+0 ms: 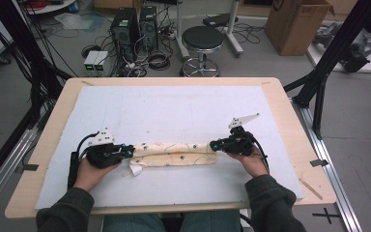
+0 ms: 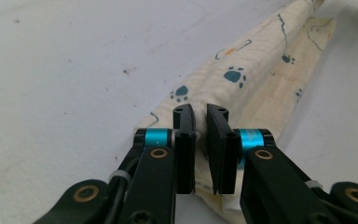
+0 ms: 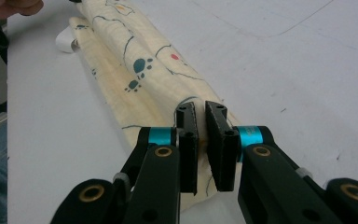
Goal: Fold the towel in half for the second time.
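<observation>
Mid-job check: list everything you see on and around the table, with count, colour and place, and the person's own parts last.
Folded cloth: one, cream with teal paw prints, lying lengthwise near the table's front edge, a gripper at each end.
Mat: one, white, covering most of the tabletop.
Table: one, light wood.
Stool: one, black round seat, on the floor beyond the table.
Computer towers: two, black, on the floor beyond.
Cardboard box: one, brown, far right.
Left gripper: one, black, jaws nearly together, pinching the cloth's left end.
Right gripper: one, black, jaws nearly together on the right end.
Sleeves: two, dark green.
</observation>
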A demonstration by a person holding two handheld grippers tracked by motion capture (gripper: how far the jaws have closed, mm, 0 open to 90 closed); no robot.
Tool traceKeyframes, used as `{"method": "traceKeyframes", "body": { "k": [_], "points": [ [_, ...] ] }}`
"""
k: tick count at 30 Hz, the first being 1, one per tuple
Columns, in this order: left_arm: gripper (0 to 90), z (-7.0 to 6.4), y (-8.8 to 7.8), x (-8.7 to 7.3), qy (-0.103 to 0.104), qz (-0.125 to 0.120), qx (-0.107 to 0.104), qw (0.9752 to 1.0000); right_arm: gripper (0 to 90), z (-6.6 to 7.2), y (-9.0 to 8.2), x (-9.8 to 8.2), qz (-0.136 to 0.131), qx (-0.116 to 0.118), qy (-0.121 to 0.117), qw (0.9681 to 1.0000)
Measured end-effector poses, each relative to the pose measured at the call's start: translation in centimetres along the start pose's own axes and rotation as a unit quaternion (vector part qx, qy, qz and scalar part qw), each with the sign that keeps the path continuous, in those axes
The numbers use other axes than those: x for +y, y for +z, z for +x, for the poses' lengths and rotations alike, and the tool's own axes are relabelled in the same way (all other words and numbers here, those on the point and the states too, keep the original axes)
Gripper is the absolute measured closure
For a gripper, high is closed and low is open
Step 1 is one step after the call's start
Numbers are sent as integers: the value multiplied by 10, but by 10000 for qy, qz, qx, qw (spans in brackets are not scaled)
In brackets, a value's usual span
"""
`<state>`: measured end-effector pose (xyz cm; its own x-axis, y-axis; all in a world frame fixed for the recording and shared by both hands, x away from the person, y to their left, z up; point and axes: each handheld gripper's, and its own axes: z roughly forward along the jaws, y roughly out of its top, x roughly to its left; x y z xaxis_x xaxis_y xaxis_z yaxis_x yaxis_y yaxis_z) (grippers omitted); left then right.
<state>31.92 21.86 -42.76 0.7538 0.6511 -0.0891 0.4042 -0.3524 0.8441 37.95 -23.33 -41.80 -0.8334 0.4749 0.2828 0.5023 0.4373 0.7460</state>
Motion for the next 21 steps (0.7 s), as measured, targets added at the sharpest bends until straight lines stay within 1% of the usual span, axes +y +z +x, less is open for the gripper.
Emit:
{"method": "traceKeyframes", "body": {
  "k": [2, 4, 9, 10, 12, 15, 16, 18, 20, 21],
  "points": [
    [818, 0, -1, -2, 5, 45, -19, 10000, 833, 2, 1, -2, 41, -9, -35, 10000],
    [824, -1, -2, -2, -10, -4, -24, 10000, 833, 4, 2, -3, 80, -1, -55, 10000],
    [839, -4, -3, -4, 42, 22, -71, 10000, 830, 5, 2, -6, 59, -27, -80, 9999],
    [840, -4, -3, -4, 69, 73, -92, 9999, 827, 6, 2, -7, 75, -4, -81, 9999],
    [840, -5, -3, -5, 85, 88, -102, 9999, 822, 7, 1, -7, 65, -11, -111, 9999],
    [838, -7, -4, -8, 71, 85, -138, 9998, 814, 9, 1, -10, 98, -9, -94, 9999],
    [837, -7, -4, -9, 61, 99, -155, 9998, 808, 9, 1, -11, 97, -2, -121, 9999],
    [827, -9, -5, -11, 64, 136, -194, 9997, 797, 9, 2, -15, 120, -2, -84, 9999],
    [816, -11, -6, -11, 115, 181, -259, 9994, 780, 10, 2, -17, 150, -3, -73, 9999],
    [810, -12, -6, -11, 131, 192, -288, 9993, 776, 10, 2, -18, 122, -4, -66, 9999]
  ]
}}
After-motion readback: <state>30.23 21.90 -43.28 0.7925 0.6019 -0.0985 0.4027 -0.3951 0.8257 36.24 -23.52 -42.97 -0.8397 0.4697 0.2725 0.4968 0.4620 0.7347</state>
